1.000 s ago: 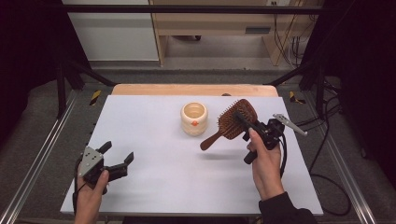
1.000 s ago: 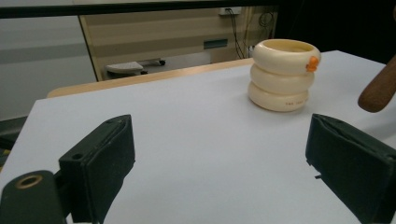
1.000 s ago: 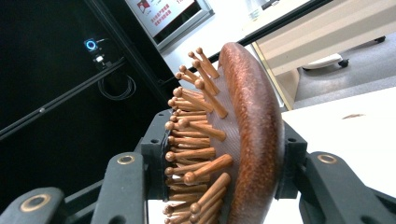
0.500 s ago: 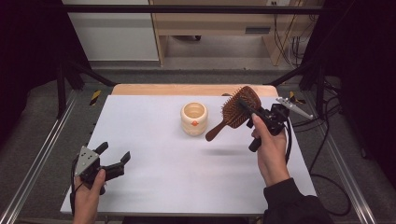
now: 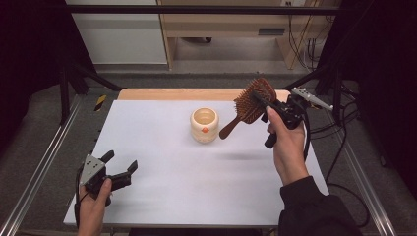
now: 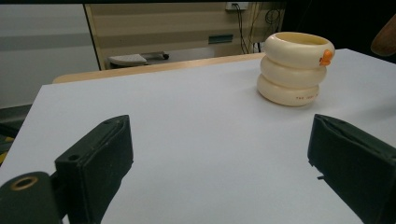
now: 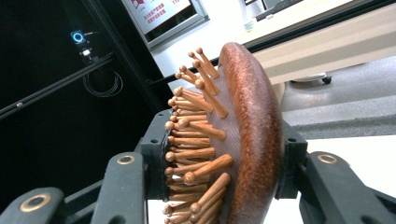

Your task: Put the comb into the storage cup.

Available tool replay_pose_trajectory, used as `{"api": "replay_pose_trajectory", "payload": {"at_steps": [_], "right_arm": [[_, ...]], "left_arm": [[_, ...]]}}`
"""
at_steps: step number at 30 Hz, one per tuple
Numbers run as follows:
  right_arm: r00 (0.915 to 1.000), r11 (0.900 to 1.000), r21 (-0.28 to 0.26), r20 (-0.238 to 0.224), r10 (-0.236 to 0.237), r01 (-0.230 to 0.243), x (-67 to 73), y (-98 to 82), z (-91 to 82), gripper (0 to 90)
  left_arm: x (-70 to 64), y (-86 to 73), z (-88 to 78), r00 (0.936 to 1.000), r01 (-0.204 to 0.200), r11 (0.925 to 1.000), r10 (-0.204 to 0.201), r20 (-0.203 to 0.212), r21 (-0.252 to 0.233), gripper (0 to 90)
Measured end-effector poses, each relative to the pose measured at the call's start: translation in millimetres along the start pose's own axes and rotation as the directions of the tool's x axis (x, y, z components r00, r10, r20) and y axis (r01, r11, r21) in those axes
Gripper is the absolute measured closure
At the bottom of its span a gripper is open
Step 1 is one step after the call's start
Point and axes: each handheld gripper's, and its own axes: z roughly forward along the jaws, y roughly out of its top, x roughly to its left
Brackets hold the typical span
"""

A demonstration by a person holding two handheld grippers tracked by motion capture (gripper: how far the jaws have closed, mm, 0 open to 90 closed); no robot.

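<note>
R gripper (image 5: 269,104) jaws half shut on head of brown wooden paddle hairbrush (image 5: 252,101); brush since lifted higher off white table (image 5: 162,147), handle now angling down twd cream ringed cup (image 5: 204,125). Prob heading for cup. L gripper (image 5: 120,169) wide open, empty, unmoved.

left claw (image 5: 119,167): low, jaws wide apart | right claw (image 5: 268,104): raised, apparently clamped, forearm extended
</note>
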Motion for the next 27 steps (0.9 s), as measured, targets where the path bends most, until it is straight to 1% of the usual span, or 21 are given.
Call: {"api": "replay_pose_trajectory", "payload": {"at_steps": [7, 18, 22, 25, 27], "right_arm": [[0.9999, 1.000, -0.003, 0.001, -0.016, 0.016, 4.9, 10.6, 8.7, 51.4], [0.9998, 1.000, -0.011, -0.002, -0.019, 0.019, 12.9, 21.5, 23.8, 51.4], [0.9998, 1.000, -0.015, -0.005, -0.018, 0.018, 14.9, 25.2, 27.9, 51.4], [0.9998, 1.000, -0.021, -0.005, -0.017, 0.017, 16.0, 27.5, 31.2, 51.3], [0.9998, 1.000, -0.020, -0.005, -0.017, 0.017, 16.2, 28.1, 32.3, 51.4]], "left_arm": [[-0.4, -0.3, 0.0, 1.0000, 0.001, 1.0000, -0.001, 0.006, -0.001, 6.6], [-0.2, -0.3, -0.3, 0.9999, 0.007, 1.0000, -0.007, 0.013, -0.006, 5.9], [-0.1, 0.3, -1.5, 0.9999, 0.000, 0.9999, 0.001, 0.017, -0.016, 4.1], [-0.6, 1.2, -2.8, 0.9997, -0.020, 0.9995, 0.020, 0.013, -0.025, 3.4], [-0.6, 1.1, -2.9, 0.9997, -0.020, 0.9995, 0.020, 0.015, -0.025, 3.2]]}}
